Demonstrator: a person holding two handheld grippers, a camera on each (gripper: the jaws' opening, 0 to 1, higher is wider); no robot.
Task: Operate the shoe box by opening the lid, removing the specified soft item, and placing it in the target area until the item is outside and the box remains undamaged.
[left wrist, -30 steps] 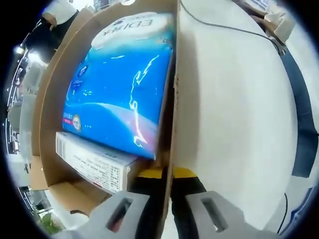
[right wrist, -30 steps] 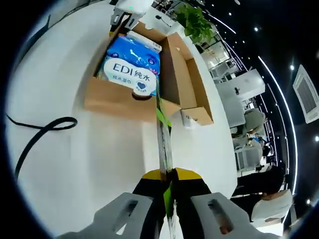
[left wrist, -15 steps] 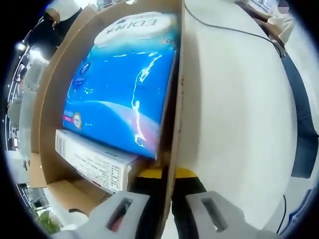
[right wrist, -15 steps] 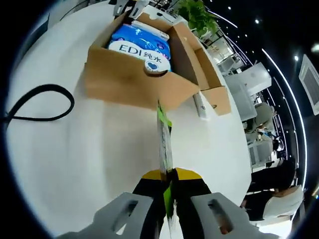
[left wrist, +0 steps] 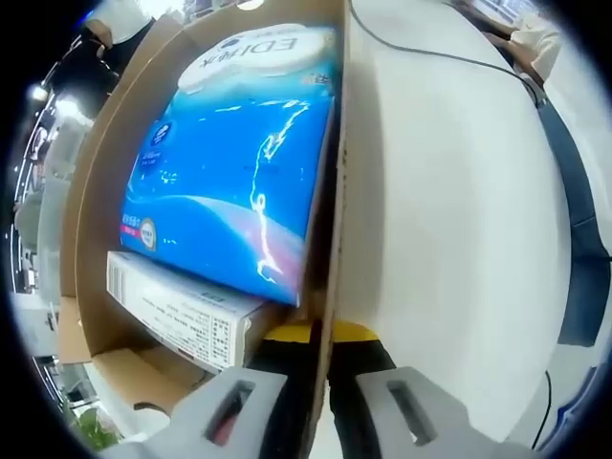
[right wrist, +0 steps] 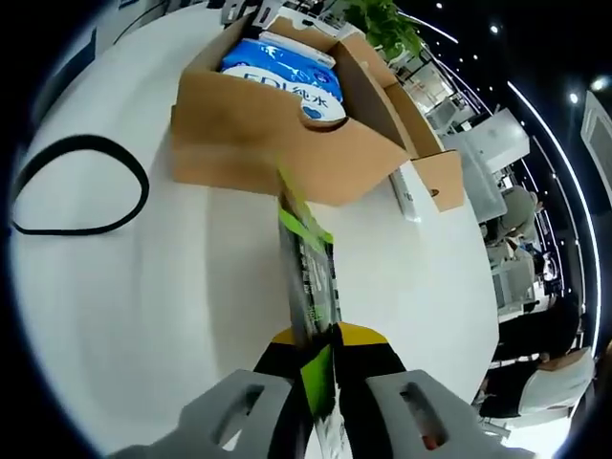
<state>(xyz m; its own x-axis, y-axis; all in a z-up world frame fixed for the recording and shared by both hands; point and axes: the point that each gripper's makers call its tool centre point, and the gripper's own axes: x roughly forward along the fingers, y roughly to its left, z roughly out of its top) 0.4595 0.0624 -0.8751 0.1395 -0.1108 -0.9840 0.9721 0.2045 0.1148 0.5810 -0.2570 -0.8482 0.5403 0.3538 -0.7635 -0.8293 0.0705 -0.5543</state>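
left gripper (left wrist: 320, 406): two pale grey jaws rising from the bottom of the left gripper view, each a blocky moulded piece with a dark rectangular recess in its face
left gripper body: black behind the jaws, with a yellow band across its top edge
right gripper (right wrist: 330, 411): the same build in the right gripper view, two light grey jaws with slanted dark slots
right gripper body: black centre between the jaws, capped by a curved yellow strip
left gripper slot detail: a reddish tint inside the left-hand recess
jaw finish: matte, smooth plastic with rounded corners
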